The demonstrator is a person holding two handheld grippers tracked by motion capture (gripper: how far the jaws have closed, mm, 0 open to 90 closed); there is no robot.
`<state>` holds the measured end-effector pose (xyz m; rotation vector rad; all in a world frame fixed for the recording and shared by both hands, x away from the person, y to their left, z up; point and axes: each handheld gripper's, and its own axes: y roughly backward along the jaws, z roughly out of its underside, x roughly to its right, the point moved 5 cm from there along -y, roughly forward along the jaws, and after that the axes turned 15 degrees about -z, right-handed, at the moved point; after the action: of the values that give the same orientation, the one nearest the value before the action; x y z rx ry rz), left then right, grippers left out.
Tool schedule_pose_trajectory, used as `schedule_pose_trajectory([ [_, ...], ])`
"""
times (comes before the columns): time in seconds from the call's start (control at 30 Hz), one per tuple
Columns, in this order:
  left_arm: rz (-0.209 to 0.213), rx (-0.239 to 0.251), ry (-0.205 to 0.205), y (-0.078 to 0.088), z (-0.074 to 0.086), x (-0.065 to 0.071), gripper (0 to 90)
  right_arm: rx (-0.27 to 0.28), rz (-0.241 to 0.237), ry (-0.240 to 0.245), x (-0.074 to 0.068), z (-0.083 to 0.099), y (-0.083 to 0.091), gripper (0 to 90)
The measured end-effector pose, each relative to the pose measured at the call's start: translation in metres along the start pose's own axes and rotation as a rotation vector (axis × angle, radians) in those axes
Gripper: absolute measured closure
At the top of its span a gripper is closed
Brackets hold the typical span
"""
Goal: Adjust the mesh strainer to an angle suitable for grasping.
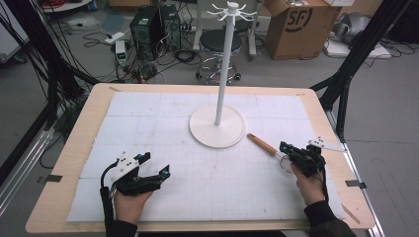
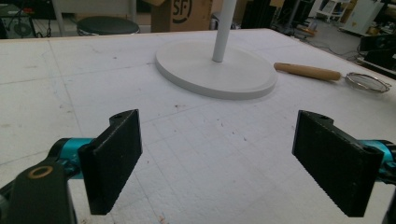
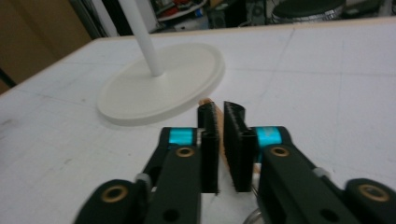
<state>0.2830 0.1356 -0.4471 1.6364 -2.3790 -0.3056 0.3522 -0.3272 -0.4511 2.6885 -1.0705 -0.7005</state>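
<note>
The strainer [image 1: 274,150] lies flat on the counter [image 1: 74,163], just right of the stand [image 1: 217,126], its wooden handle pointing toward the stand's base and its mesh bowl at the near end. The right hand-held gripper [image 3: 223,140] is clenched on the handle, close to the bowl; the grasp appears made, but nothing has been lifted yet. What is judged to remain is raising the strainer and hanging it on a hook at the top of the stand. The left hand-held gripper [image 1: 153,165] rests released at the near left, well apart, nothing between its jaws. The stand's base lies close to the handle tip and could be knocked. Beyond the counter stand a stool [image 1: 220,42] and a cardboard box [image 1: 296,24].
</note>
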Motion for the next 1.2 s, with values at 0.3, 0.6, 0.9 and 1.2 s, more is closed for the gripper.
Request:
schedule_pose_trajectory([
  [0.3, -0.001, 0.009, -0.003, 0.0, 0.0, 0.001, 16.4, -0.098, 0.021, 0.013, 0.014, -0.004, -0.015, 89.8],
  [0.6, -0.003, 0.005, -0.002, -0.001, 0.0, -0.001, 16.3, -0.168, 0.029, -0.042, 0.035, -0.008, -0.025, 89.8],
  [0.9, -0.032, 0.003, -0.004, -0.001, 0.001, -0.002, 16.4, -0.276, 0.107, -0.019, 0.033, 0.001, -0.032, 89.9],
  [1.2, -0.032, 0.004, -0.001, -0.001, 0.001, -0.001, 16.3, -0.363, 0.141, -0.023, 0.032, 0.01, -0.035, 89.9],
])
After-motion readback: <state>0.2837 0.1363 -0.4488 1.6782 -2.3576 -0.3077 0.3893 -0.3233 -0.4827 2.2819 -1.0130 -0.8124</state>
